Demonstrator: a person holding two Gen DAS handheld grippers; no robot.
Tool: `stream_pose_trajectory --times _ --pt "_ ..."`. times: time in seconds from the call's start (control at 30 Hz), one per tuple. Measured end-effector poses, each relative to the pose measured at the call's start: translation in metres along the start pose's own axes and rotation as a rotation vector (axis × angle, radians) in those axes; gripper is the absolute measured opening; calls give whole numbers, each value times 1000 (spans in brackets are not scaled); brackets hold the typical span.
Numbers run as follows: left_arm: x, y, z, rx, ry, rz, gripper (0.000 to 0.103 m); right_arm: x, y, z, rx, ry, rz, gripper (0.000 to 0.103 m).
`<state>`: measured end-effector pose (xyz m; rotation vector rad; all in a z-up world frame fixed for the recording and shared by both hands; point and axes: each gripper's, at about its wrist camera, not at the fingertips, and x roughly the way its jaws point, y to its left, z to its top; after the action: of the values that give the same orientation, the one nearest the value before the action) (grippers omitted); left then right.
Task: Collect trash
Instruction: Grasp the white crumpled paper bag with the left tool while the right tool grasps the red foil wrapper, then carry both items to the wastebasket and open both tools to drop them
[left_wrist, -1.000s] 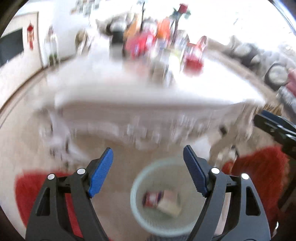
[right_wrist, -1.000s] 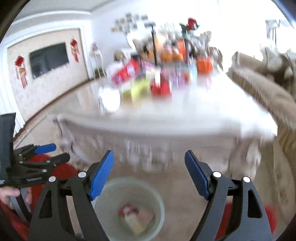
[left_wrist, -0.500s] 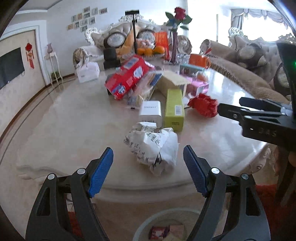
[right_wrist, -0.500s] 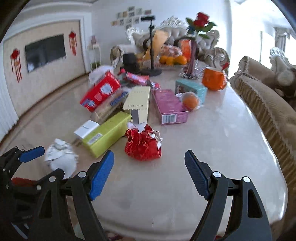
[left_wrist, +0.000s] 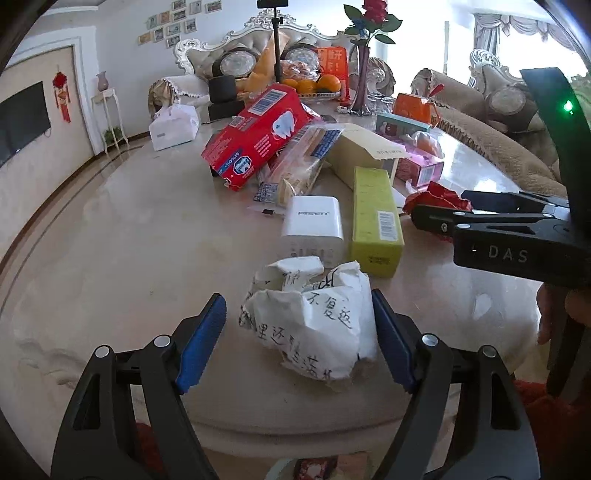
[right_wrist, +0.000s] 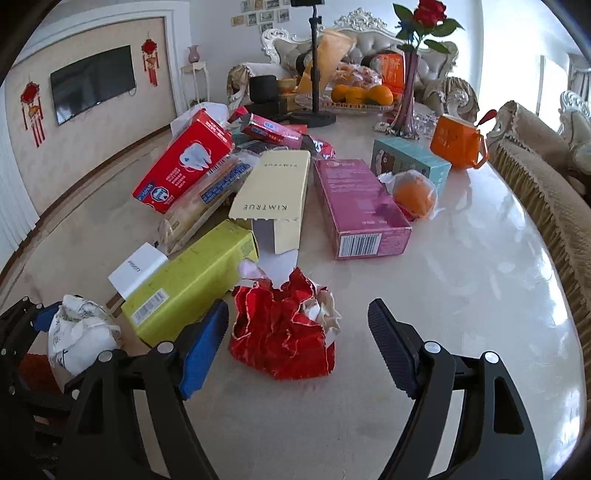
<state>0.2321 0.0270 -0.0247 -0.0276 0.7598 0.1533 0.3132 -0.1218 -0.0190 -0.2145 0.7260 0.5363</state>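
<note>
Crumpled white paper wad (left_wrist: 314, 321) and crumpled red wrapper (right_wrist: 284, 332) are bracketed ungrasped by unclenched left gripper (left_wrist: 299, 339) and right gripper (right_wrist: 299, 347); closing is judged next.

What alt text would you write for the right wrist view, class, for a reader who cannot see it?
The right tool, open, frames a crumpled red wrapper on a pale marble table. Behind it lie yellow-green, cream and pink boxes; a crumpled white paper sits far left.
</note>
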Motion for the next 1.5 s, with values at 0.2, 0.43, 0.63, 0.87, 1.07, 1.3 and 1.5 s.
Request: stream_pose_trajectory --times 0.2,0.43,0.63,0.87,1.07,1.3,1.5 --pt "-5 6 2 20 1 -38 40 -9 -1 -3 26 -16 17 40" --pt "-31 25 6 -24 -54 -81 40 -49 -2 -7 97 -83 76 40" --pt "-90 38 -12 -15 -126 -164 40 -117 15 -38 117 -186 148 40" --pt "-130 31 -73 36 -89 -250 40 -152 54 -108 114 -144 190 40" --pt "-99 10 -149 95 66 -287 40 -111 71 -175 173 63 207 40" --pt "-44 -18 -204 164 253 -300 43 -56 89 -222 135 249 157 40" --pt "-29 -14 -211 131 316 -265 67 -39 91 -237 135 295 152 46"
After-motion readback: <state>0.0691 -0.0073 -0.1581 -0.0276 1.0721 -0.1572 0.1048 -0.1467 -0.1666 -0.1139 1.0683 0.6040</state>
